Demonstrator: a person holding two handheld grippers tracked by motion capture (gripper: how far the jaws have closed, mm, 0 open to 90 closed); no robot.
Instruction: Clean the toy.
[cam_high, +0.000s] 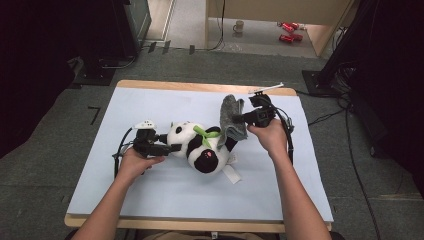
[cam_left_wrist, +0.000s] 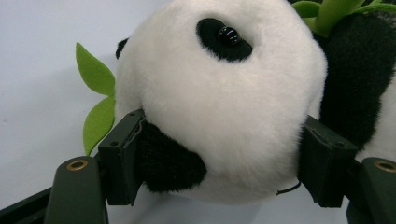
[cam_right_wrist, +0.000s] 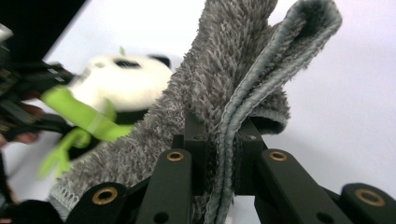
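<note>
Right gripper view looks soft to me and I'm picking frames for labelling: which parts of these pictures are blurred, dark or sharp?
Right gripper view: the grey cloth between the jaws is sharp, the panda behind it blurred. Left gripper view: the panda's head is crisp and evenly lit, the jaw bases at the bottom edge soft. High view: the white table is bright with no glare, the room's far corners nearly black.

No readable text, labels, brand marks or numbers anywhere: the white sewn-in tag (cam_high: 231, 173) on the black-and-white plush panda (cam_high: 202, 145) is too small to read, and the red cans (cam_high: 288, 31) on the floor beyond the table are too far and blurred to make out
</note>
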